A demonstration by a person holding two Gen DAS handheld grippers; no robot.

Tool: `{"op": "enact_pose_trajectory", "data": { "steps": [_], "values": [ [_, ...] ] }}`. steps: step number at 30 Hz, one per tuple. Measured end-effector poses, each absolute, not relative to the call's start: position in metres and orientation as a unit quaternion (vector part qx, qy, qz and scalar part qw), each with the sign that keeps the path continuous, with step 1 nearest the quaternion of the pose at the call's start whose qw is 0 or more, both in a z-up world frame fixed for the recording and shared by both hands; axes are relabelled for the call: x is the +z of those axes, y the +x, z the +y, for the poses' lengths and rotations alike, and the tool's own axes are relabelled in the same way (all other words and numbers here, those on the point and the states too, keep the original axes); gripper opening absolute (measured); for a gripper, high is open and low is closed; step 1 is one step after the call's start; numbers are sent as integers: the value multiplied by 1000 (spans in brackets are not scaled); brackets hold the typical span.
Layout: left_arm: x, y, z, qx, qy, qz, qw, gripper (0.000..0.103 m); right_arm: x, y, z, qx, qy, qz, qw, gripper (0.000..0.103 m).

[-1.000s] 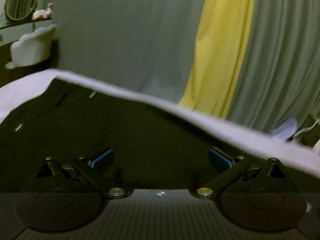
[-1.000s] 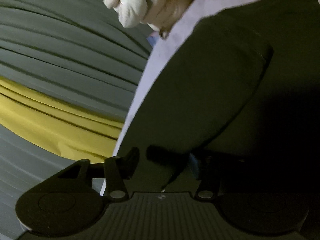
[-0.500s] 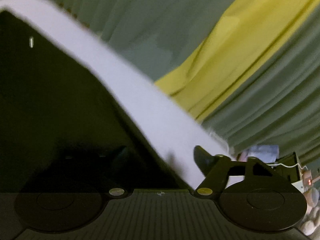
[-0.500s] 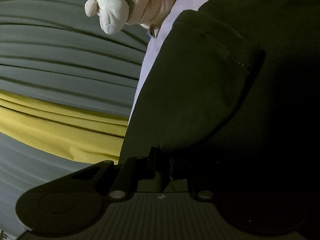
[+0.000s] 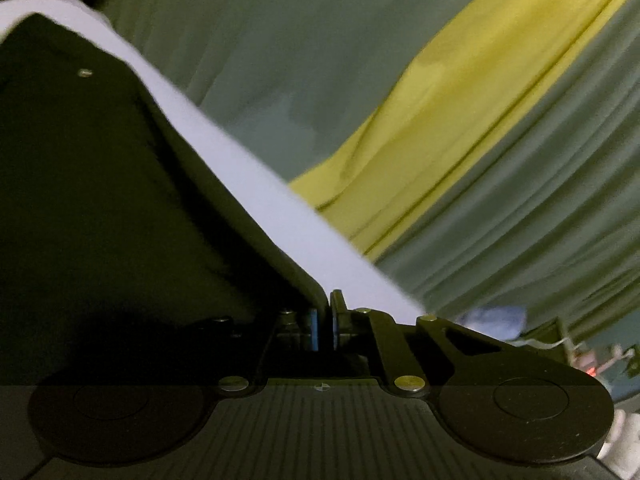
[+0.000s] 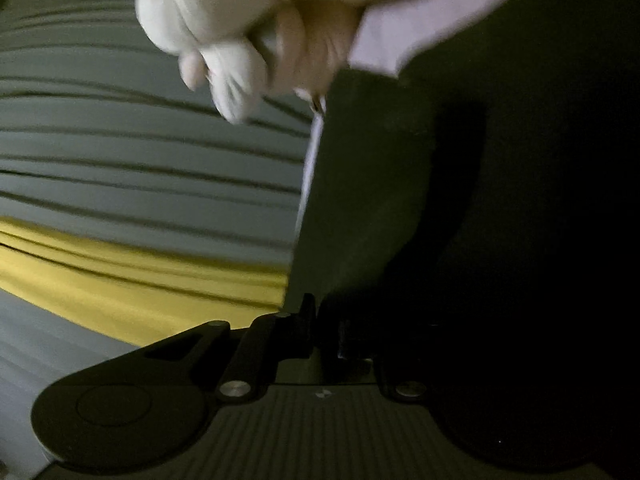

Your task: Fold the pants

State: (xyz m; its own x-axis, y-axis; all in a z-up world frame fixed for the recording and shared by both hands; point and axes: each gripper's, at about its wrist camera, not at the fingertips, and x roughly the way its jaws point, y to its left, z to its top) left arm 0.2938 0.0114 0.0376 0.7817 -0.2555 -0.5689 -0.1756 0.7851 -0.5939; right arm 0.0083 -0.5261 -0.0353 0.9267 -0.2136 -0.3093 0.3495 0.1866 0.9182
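While the left wrist view looked along its own fingers, the left gripper point(image 5: 325, 316) was pressed together, pinching the edge of the dark pants point(image 5: 100, 184). The pants lay on a pale lilac sheet point(image 5: 256, 184), which covered something flat; whether it was a bed or a counter could not be told. Behind it hung grey-green curtains point(image 5: 520, 216) and one yellow curtain point(image 5: 460, 112). A good fold probably needed a firm pinch, and both grippers lifting together so the cloth stayed flat.

In the right wrist view, the right gripper point(image 6: 326, 326) was also nearly closed, and it seemed to pinch the pants point(image 6: 380, 200) at their near edge, though that side was very dark. A hand in a white glove point(image 6: 240, 32) showed at the top, blurry, just beside the sheet point(image 6: 420, 32). It would likely help to carry this edge straight over to meet the far edge.

Counted up, there were one pair of pants, two grippers, one gloved hand, one sheet and one yellow curtain.
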Motion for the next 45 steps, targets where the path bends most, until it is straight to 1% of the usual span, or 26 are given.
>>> {"op": "enact_pose_trajectory", "data": {
  "steps": [3, 5, 10, 13, 15, 16, 17, 18, 20, 22, 24, 25, 26, 29, 31, 34, 36, 39, 41, 43, 45],
  "values": [
    [42, 224, 14, -18, -319, 285, 904, 8, -16, -11, -526, -199, 581, 16, 789, 6],
    [35, 181, 11, -2, -299, 287, 910, 8, -5, -18, -528, -210, 563, -1, 799, 6],
    [-1, 96, 21, 41, -337, 323, 883, 8, -5, -23, -531, -227, 567, 14, 792, 7],
    [-11, 74, 19, 59, -314, 355, 879, 11, -7, -25, -528, -235, 570, 29, 787, 9],
    [-10, 69, 24, 67, -318, 380, 866, 13, -5, -17, -531, -245, 563, 40, 788, 10],
    [-10, 68, 28, 80, -320, 390, 860, 17, -4, -17, -531, -252, 560, 43, 788, 10],
    [-12, 67, 35, 95, -326, 392, 855, 24, -6, -23, -527, -255, 560, 43, 787, 10],
    [-9, 64, 45, 108, -342, 382, 852, 29, -6, -23, -528, -257, 562, 44, 785, 11],
    [-2, 59, 61, 128, -367, 357, 850, 59, -8, -24, -528, -259, 567, 44, 781, 11],
    [7, 57, 79, 154, -374, 325, 855, 68, -10, -24, -528, -262, 569, 52, 778, 13],
    [13, 59, 97, 184, -370, 301, 860, 70, -13, -22, -528, -261, 572, 59, 775, 18],
    [13, 60, 104, 192, -375, 293, 858, 71, -15, -19, -528, -260, 574, 65, 773, 22],
    [12, 62, 114, 199, -384, 286, 855, 71, -16, -17, -528, -260, 574, 70, 773, 25],
    [12, 63, 140, 209, -400, 274, 849, 72, -19, -12, -526, -263, 571, 88, 773, 28],
    [-1, 72, 157, 218, -412, 270, 842, 72, -23, -9, -524, -260, 571, 96, 773, 29],
    [-23, 79, 185, 197, -488, 253, 812, 75, -27, -5, -521, -252, 571, 99, 775, 30],
    [-36, 79, 191, 183, -531, 236, 793, 79, -27, -1, -518, -248, 560, 103, 783, 31],
    [-42, 80, 204, 169, -558, 229, 780, 75, -28, 3, -514, -235, 541, 111, 800, 36],
    [-43, 81, 207, 164, -559, 243, 776, 64, -29, 3, -514, -217, 533, 120, 809, 40],
    [-47, 83, 216, 161, -560, 257, 771, 60, -29, -1, -515, -206, 538, 129, 807, 40],
    [-47, 82, 220, 158, -569, 261, 764, 60, -28, -10, -517, -204, 552, 140, 796, 40]
  ]
}}
